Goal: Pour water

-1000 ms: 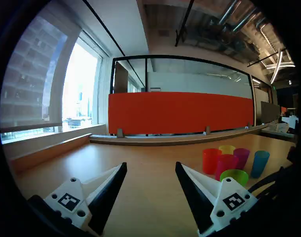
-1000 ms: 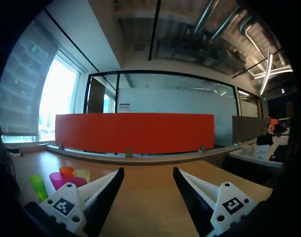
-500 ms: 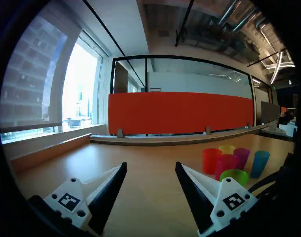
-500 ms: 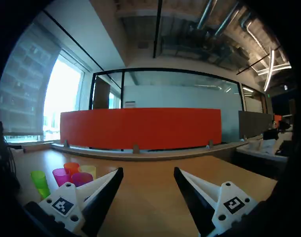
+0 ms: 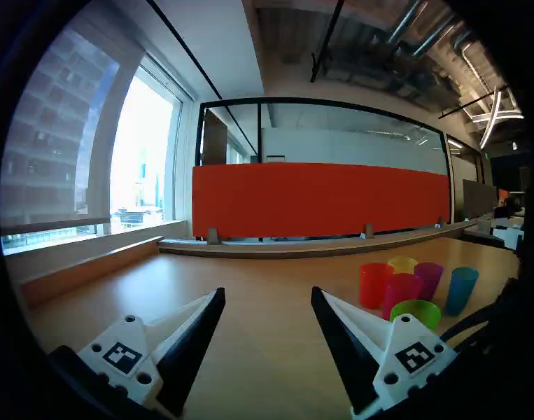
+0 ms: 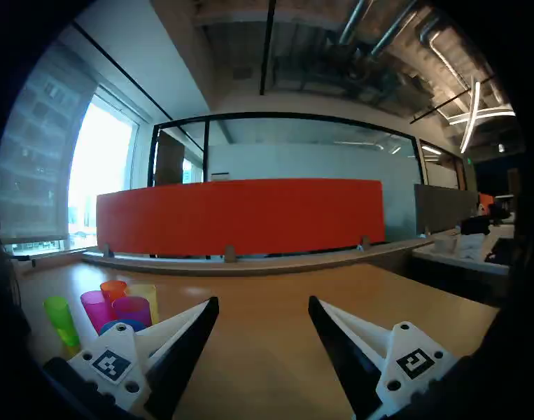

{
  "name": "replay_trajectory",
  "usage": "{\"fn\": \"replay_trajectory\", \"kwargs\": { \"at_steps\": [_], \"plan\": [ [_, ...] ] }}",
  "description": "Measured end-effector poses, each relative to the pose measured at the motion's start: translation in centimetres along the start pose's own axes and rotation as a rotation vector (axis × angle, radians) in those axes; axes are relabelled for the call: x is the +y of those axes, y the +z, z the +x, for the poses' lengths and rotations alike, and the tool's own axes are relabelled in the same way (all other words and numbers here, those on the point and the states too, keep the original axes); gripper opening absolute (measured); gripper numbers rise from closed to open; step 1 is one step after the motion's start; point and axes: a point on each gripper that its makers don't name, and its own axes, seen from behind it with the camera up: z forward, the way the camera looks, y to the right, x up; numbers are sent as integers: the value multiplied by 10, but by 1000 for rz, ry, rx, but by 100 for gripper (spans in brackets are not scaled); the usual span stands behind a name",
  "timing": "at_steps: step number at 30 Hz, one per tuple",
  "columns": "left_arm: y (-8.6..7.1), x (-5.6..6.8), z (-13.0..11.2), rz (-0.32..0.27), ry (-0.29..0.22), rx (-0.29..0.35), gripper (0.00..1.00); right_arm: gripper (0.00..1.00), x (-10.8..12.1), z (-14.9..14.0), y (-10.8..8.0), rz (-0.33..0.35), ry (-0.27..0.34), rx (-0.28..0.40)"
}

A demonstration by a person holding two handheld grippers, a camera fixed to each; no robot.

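Note:
Several coloured plastic cups stand grouped on the wooden table [image 5: 267,308]. In the left gripper view they sit to the right: an orange cup [image 5: 374,284], a yellow cup [image 5: 402,264], two magenta cups [image 5: 401,290], a blue cup [image 5: 461,289] and a green cup [image 5: 416,312] nearest. My left gripper [image 5: 267,301] is open, low over the table, left of the cups. In the right gripper view the cups are at the lower left: green cup [image 6: 59,320], magenta cup [image 6: 132,309], orange cup [image 6: 113,289]. My right gripper [image 6: 262,308] is open and holds nothing.
An orange divider panel [image 5: 319,199] runs along the table's far edge, with a glass wall behind. Windows [image 5: 137,164] and a wooden ledge line the left side. Dark cables [image 5: 487,318] lie at the right of the left gripper view.
The right gripper has lifted and tilted slightly, so the cups sit higher and a blue rim now shows by its left finger. The left gripper has stayed still.

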Motion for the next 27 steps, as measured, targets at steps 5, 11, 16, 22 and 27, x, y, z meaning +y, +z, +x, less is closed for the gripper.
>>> {"fn": "replay_trajectory", "kwargs": {
  "at_steps": [5,11,16,22,27],
  "plan": [
    [0,0,0,0,0,0,91,99,0,-3,2,1,-15,-6],
    [0,0,0,0,0,0,91,99,-1,-7,3,1,-31,-21],
    [1,0,0,0,0,0,91,99,-3,-7,3,1,-39,-26],
    [1,-1,0,-1,0,0,91,99,-3,-7,2,0,-39,-27],
    [1,0,0,-1,0,0,91,99,-4,-7,1,1,-39,-27]
  ]
}}
